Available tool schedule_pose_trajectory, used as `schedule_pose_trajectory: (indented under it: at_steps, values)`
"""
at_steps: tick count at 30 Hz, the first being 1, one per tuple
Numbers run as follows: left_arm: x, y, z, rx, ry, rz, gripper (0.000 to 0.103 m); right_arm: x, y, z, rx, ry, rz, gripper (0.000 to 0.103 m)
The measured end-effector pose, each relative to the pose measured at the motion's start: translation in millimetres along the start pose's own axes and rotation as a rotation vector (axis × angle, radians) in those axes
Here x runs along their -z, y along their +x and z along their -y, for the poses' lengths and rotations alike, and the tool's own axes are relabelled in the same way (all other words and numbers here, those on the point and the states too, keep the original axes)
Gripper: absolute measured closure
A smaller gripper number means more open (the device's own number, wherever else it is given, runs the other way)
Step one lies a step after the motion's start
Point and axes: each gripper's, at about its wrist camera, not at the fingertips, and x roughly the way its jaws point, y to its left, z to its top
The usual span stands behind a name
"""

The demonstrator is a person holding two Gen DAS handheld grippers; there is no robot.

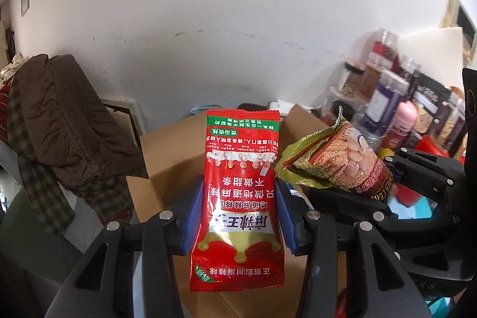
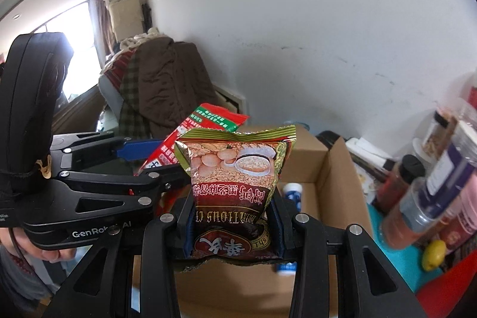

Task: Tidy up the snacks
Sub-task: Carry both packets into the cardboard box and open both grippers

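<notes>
Now, red packet (image 1: 238, 198): pinched upright between the blue pads of the left hand-held gripper (image 1: 238, 216), hanging in the air above the open cardboard box (image 1: 167, 157).
Green and gold packet (image 2: 235, 187): clamped the same way in the right hand-held gripper (image 2: 234, 228), jaws narrow on its lower half, crimped top edge up, just over the box's opening.
Side by side: the two packets ride near each other, apart, each gripper showing in the other's view.
Box contents: a small white and blue container (image 2: 293, 192) lies on the bottom; the rest of the floor is hidden.
Doing it well: I'd judge the drop-off is next, so bring each packet low inside the walls before letting go, one after the other, so they lie flat and clear of the flap (image 2: 337, 166).
Writing: both packets read upside down in Chinese; the green one carries part of an English word ending "TIOUS"; the left gripper's body says "GenRobot AI", partly covered.
Surroundings: jars and bottles (image 2: 423, 192) crowd the teal counter (image 2: 396, 264) to the right; a brown coat (image 1: 65, 112) is draped to the left.
</notes>
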Motion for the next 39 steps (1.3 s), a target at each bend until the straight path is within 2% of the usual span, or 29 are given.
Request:
schedule_pose_trajectory:
  at_steps: [8, 14, 25, 28, 33, 39]
  values:
    - [-3, 52, -12, -0.012, -0.021, -0.101, 0.058, 1, 43, 15, -0.005, 0.034, -0.089, 0.064]
    - [-1, 79, -18, -0.006, -0.043, -0.199, 0.058, 6, 67, 21, 0.024, 0.054, -0.164, 0.064]
    - [7, 96, -17, -0.105, -0.033, -0.302, 0.055, 18, 89, 30, 0.053, 0.096, -0.277, 0.063]
    - [11, 98, -17, -0.131, -0.034, -0.329, 0.052, 19, 91, 33, 0.073, 0.099, -0.298, 0.055]
    - [12, 86, -16, -0.162, -0.035, -0.310, 0.047, 19, 79, 33, 0.112, 0.089, -0.281, 0.045]
    - [7, 56, -10, -0.173, -0.035, -0.240, 0.045, 16, 47, 30, 0.130, 0.079, -0.246, 0.045]
